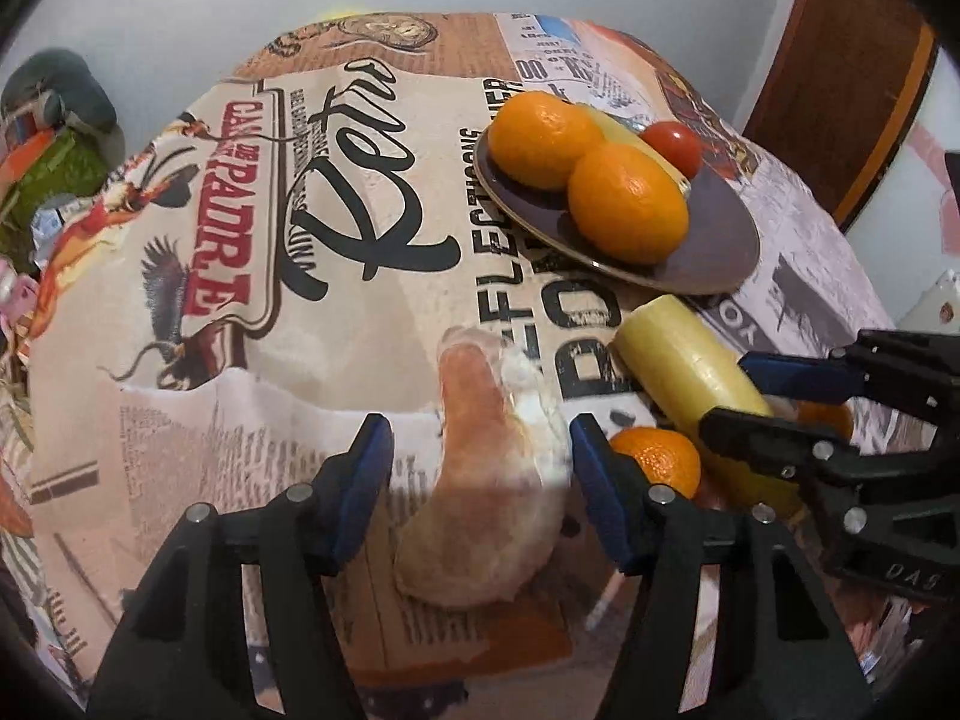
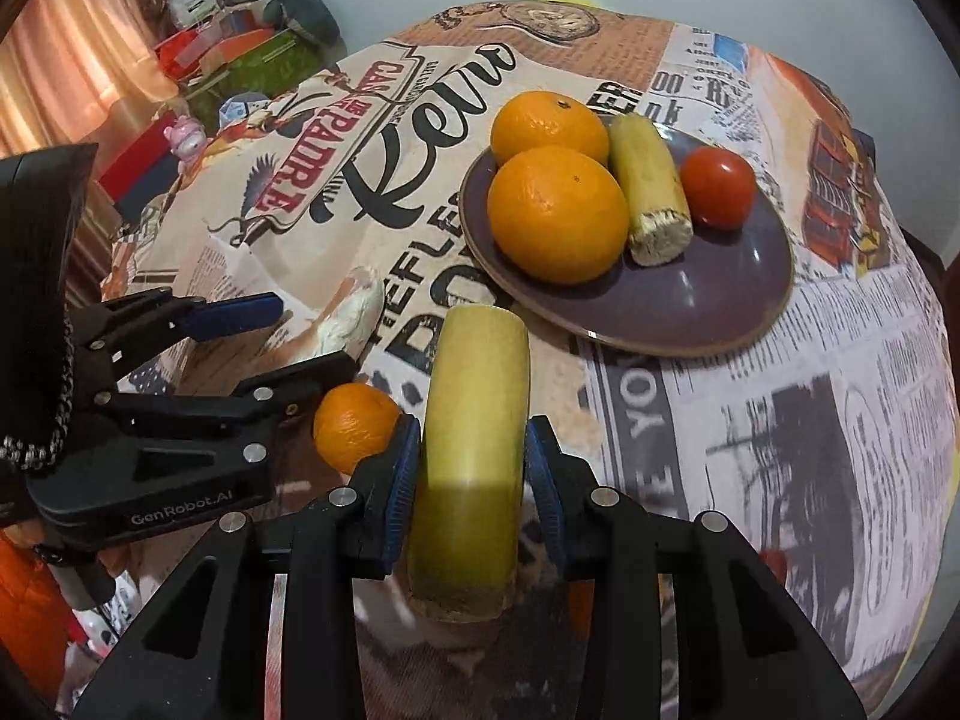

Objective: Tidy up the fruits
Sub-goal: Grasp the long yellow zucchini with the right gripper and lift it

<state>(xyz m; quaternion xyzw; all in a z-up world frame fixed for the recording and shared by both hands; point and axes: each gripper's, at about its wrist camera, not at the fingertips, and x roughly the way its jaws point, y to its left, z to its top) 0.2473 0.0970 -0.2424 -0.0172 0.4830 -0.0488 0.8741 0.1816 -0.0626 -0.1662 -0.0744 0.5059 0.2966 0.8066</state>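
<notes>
A purple plate holds two oranges, a cut banana piece and a red tomato. My right gripper is shut on another yellow-green banana piece, held just short of the plate's near rim. A small mandarin lies on the cloth between the two grippers. My left gripper is open around a plastic-wrapped pastry-like item on the table, with a gap at the left pad.
A newspaper-print cloth covers the round table. Boxes and clutter stand beyond its left edge, with a curtain behind. A wooden chair back rises at the far right.
</notes>
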